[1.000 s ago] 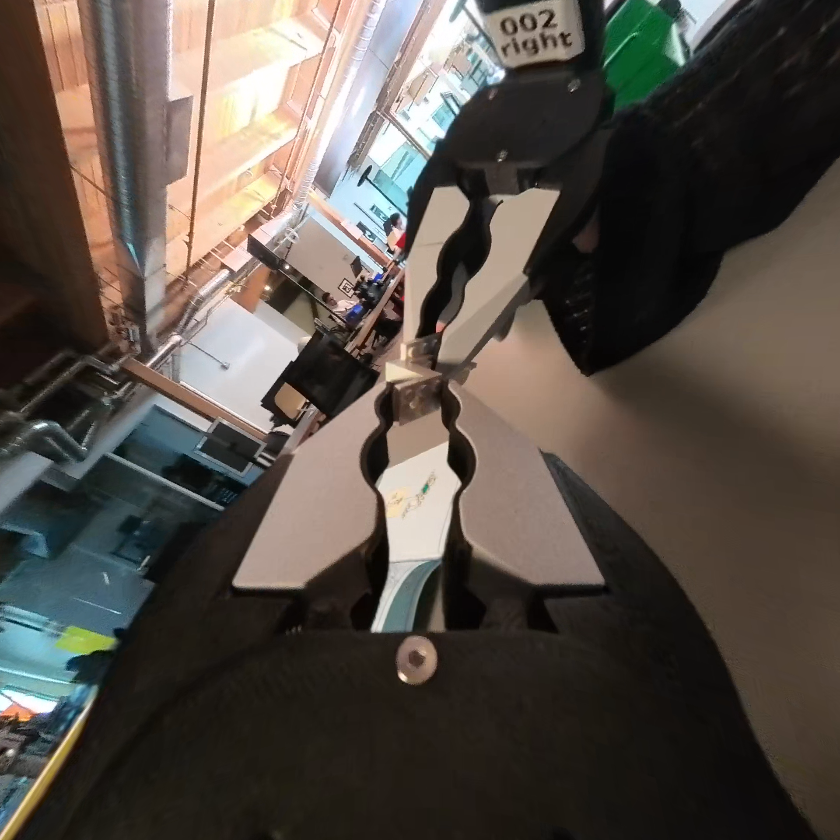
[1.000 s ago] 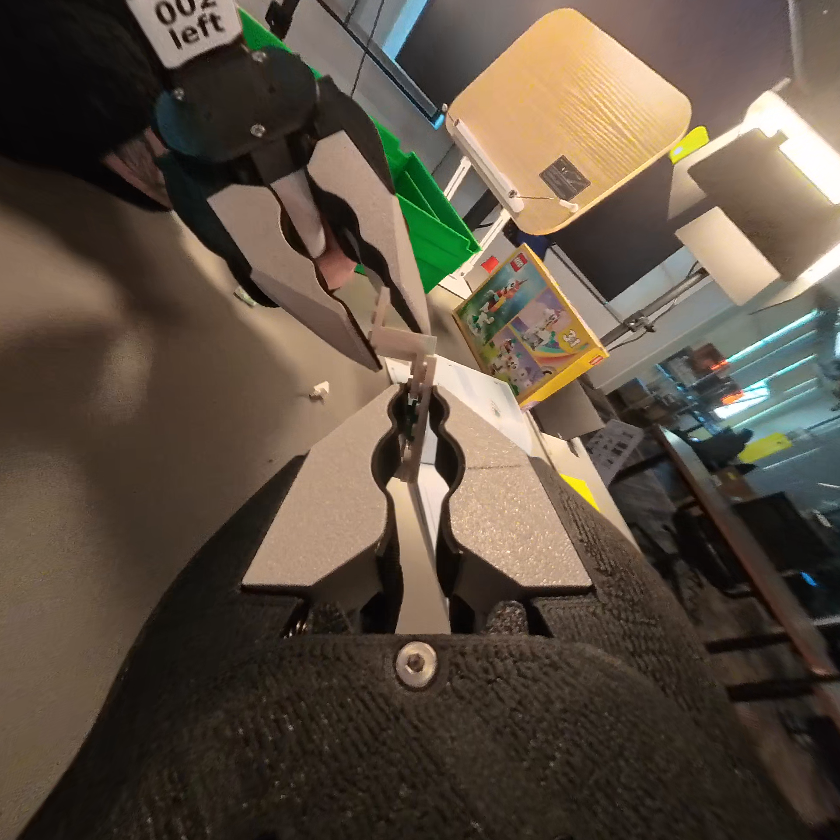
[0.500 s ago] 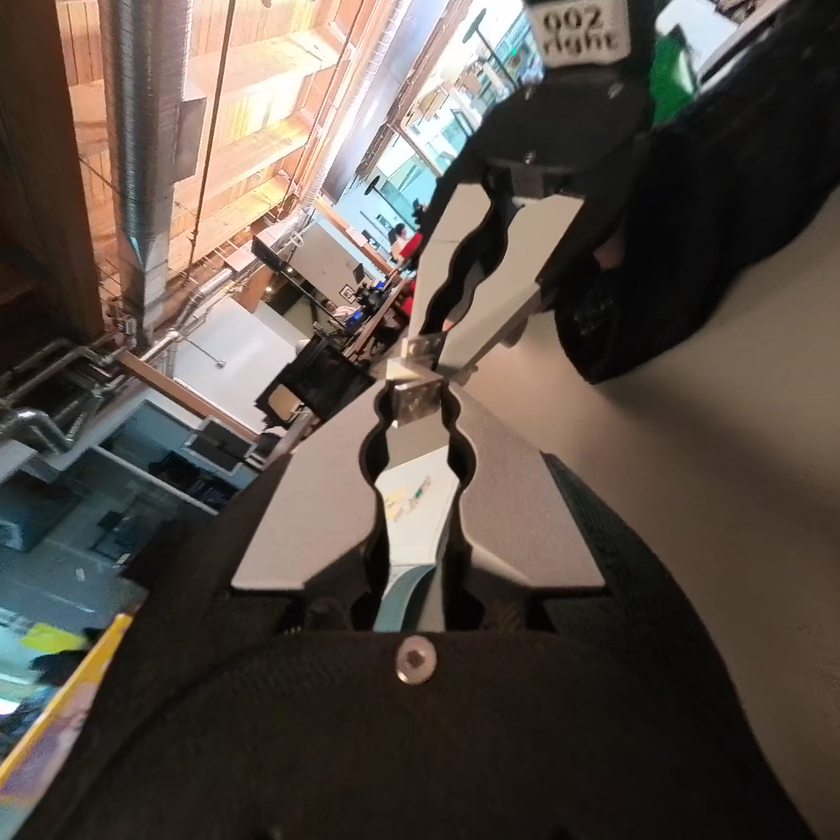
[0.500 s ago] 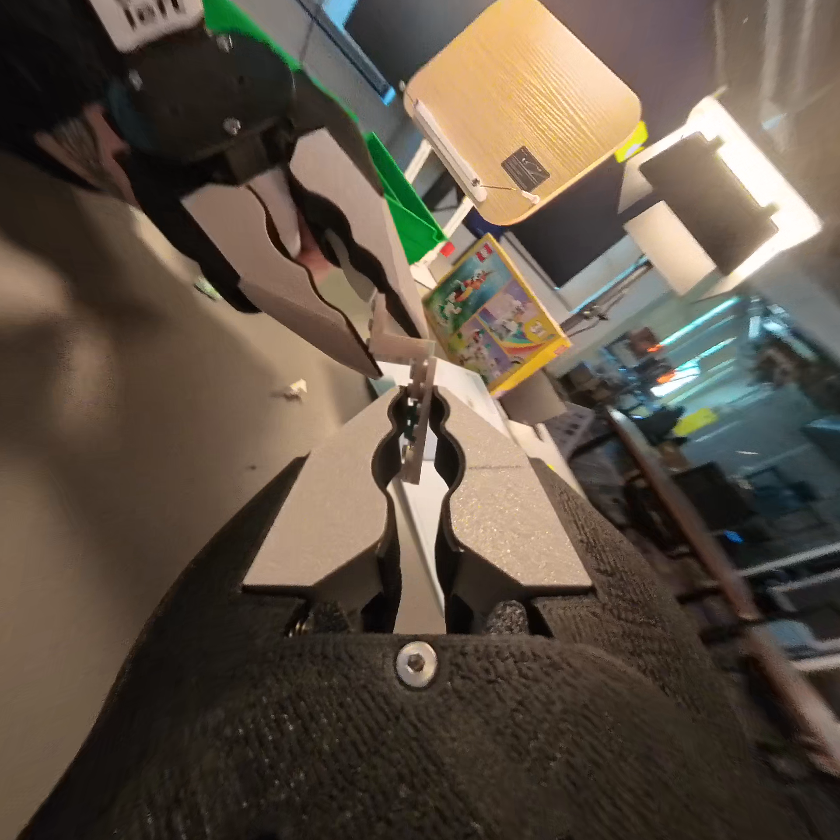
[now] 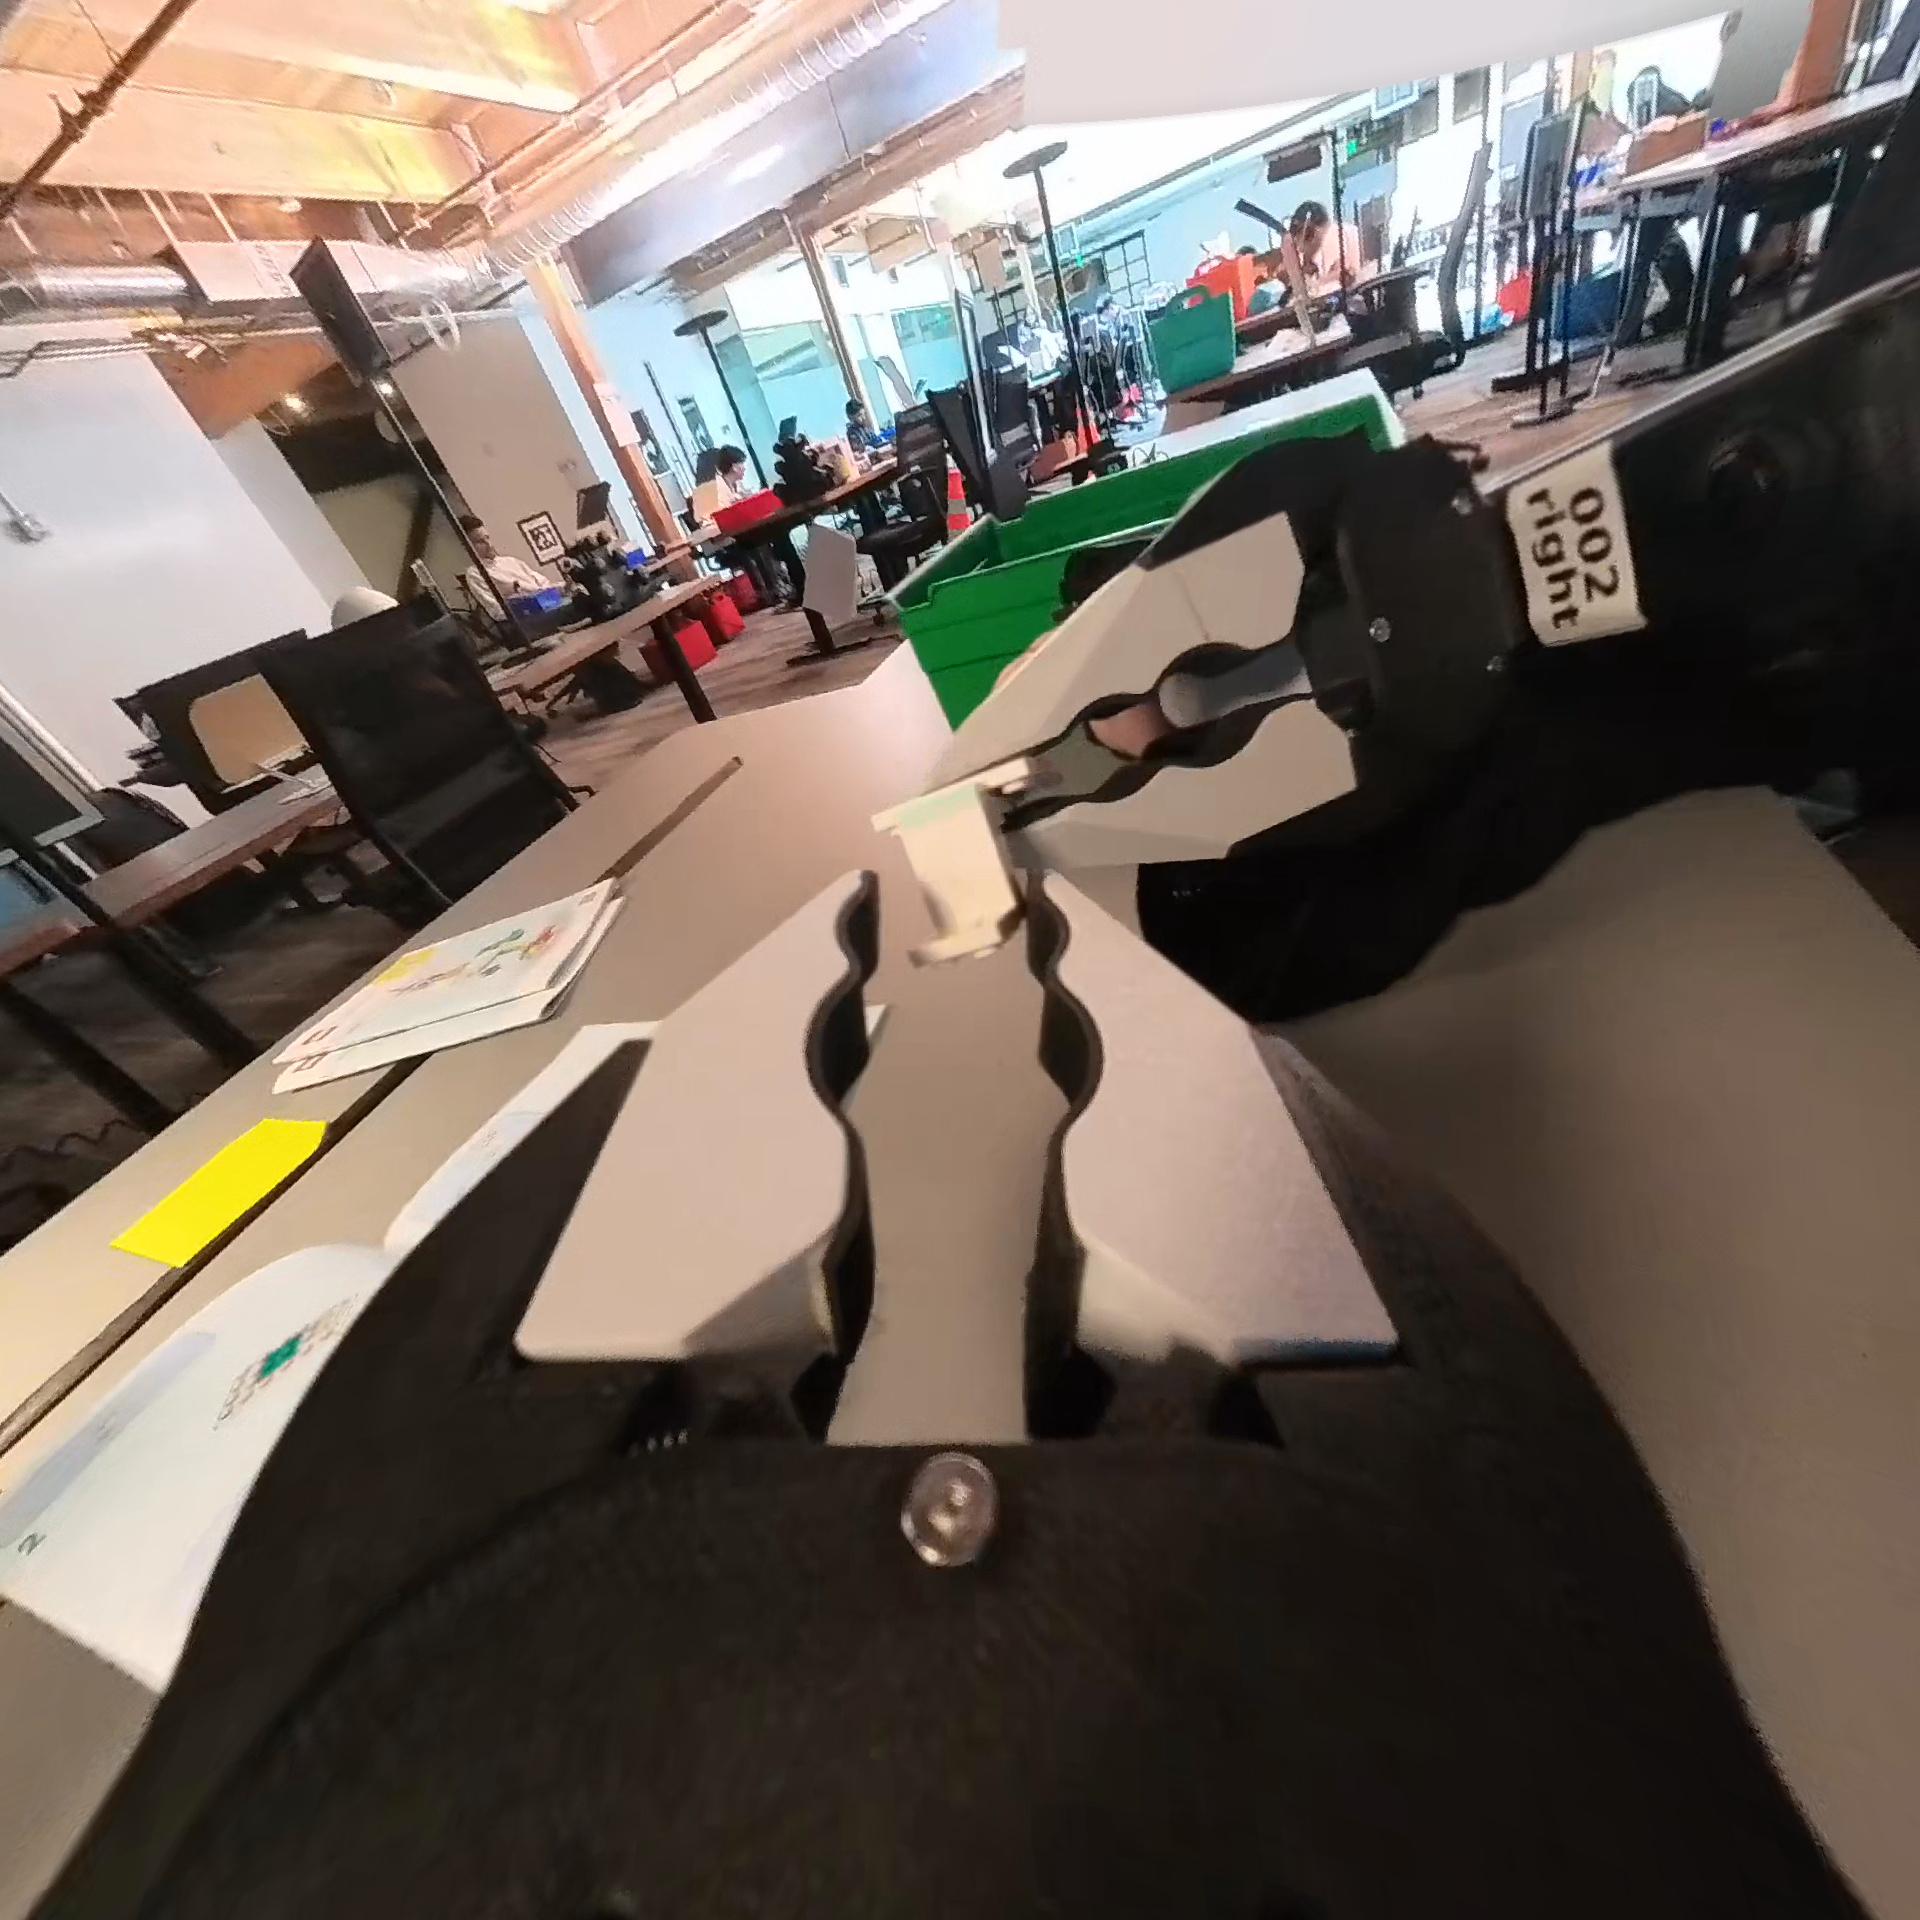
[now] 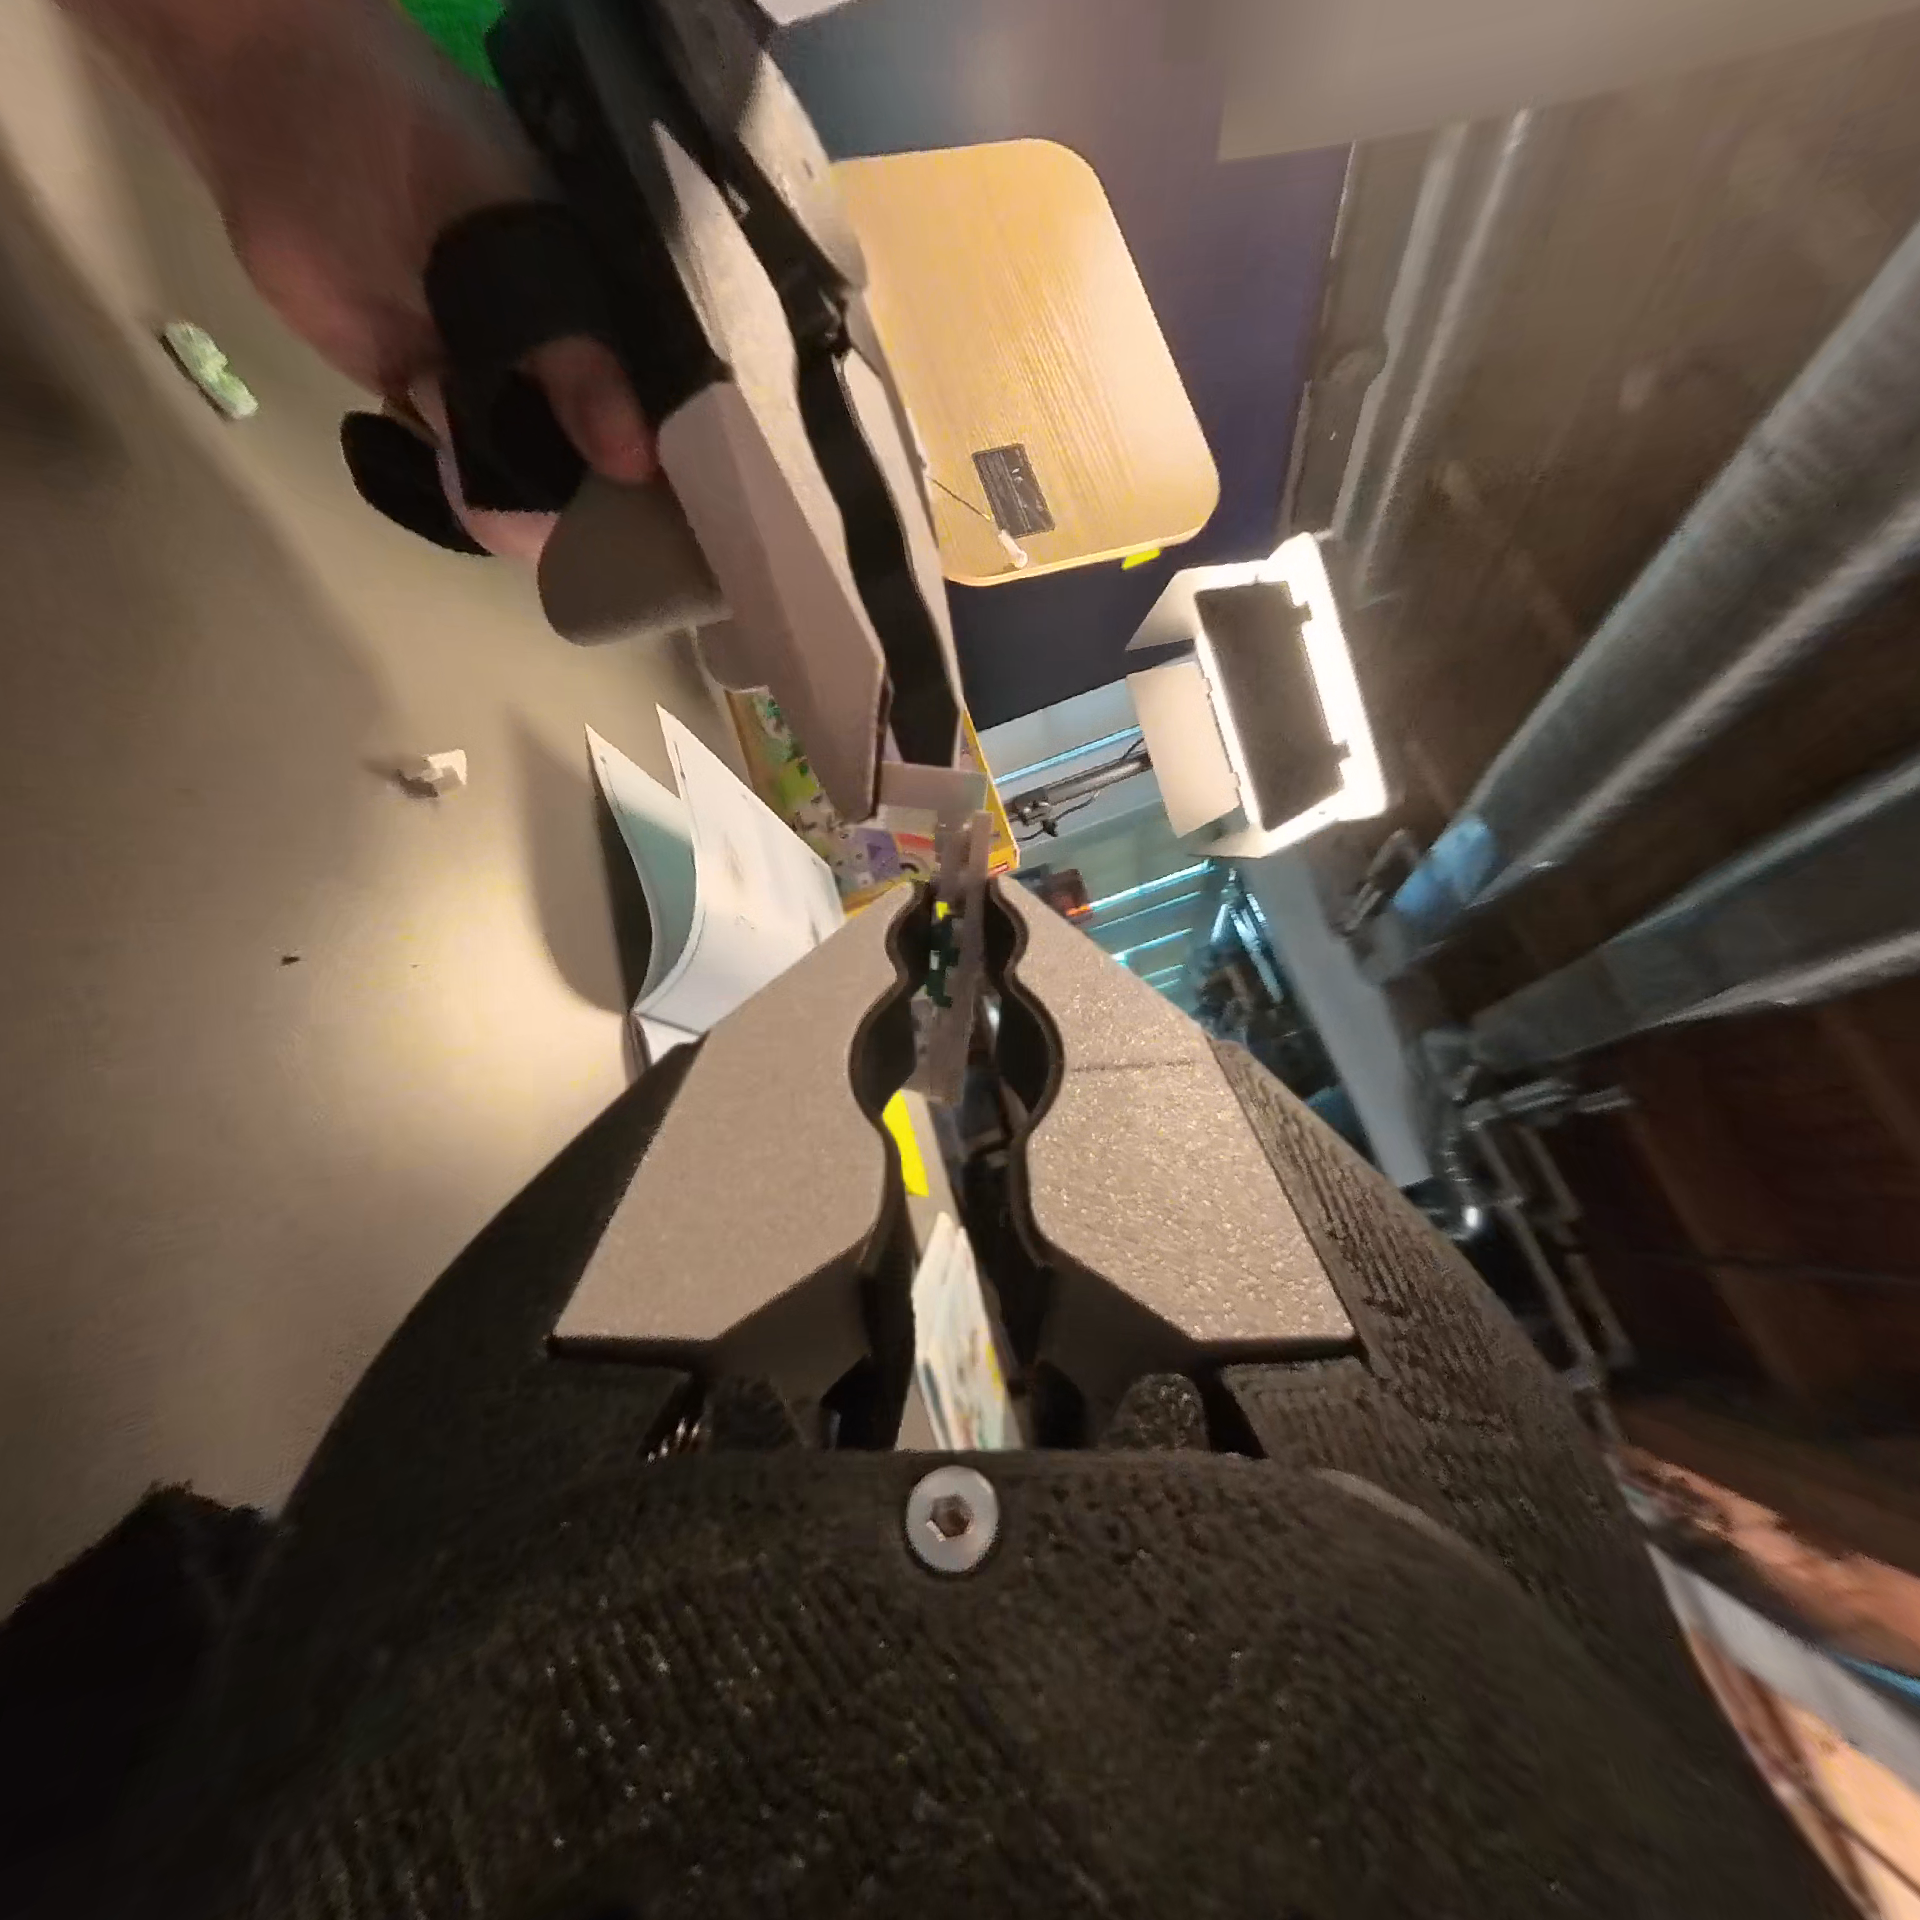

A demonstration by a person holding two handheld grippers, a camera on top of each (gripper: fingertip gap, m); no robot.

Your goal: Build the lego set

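In the left wrist view my left gripper [image 5: 948,904] is open. A small white Lego piece [image 5: 961,883] stands between its tips, close to the right finger and clear of the left finger [image 5: 727,1091]. That piece hangs from a thin pale plate [image 5: 935,816] pinched in my right gripper [image 5: 1013,800], which comes in from the right. In the right wrist view my right gripper [image 6: 956,894] is shut on the thin plate [image 6: 961,966], edge-on, with a small dark green bit beside it. The white piece [image 6: 930,787] sits at the plate's tip, by the left gripper [image 6: 904,769] above.
Instruction booklets [image 5: 468,966] and a yellow note [image 5: 223,1190] lie on the grey table [image 5: 1558,1143] to the left, a green bin [image 5: 997,603] behind. An open booklet [image 6: 717,883], the set's box [image 6: 790,769], a loose white piece [image 6: 431,771] and a green bit [image 6: 208,369] lie on the table. The tips of both grippers are at nearly the same place.
My left jaws have opened off the white piece, which stays on the plate in my right gripper. Both grippers have swung round, so the views have turned.
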